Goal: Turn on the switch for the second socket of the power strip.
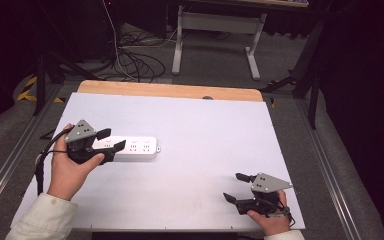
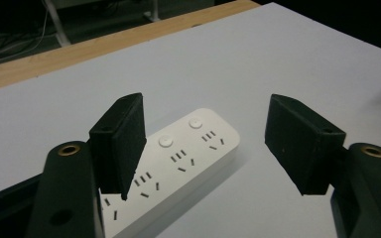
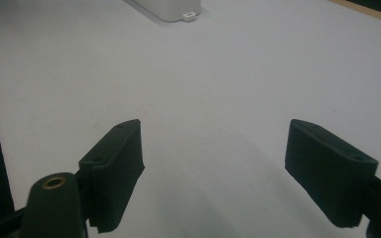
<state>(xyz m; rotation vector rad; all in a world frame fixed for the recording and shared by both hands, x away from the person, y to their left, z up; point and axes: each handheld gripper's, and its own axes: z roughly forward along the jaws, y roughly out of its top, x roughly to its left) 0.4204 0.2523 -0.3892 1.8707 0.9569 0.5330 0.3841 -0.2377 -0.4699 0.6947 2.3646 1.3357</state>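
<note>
Both jaws of your left hand-held gripper (image 1: 111, 139) stand wide; straddle the power strip (image 1: 132, 147) squarely, probably near its end.

Surface (image 1: 205, 120): flat, pale grey-white top, light wooden far edge. Bears one white plastic power strip (image 1: 132, 147), left of centre frame.

The person wears pale cream sleeves (image 1: 45, 217), showing at both wrists along the near edge. Each hand holds a black tool: the left gripper (image 1: 111, 139) and right gripper (image 1: 236, 186) each carry a grey three-cornered plate (image 1: 81, 131) on top, dotted with small holes. A black cable (image 1: 47, 150) loops from the left one. Up close, the jaws are matte black blocks with ribbed inner faces, fixed by brass-ringed screw holes (image 2: 69, 149)
</note>
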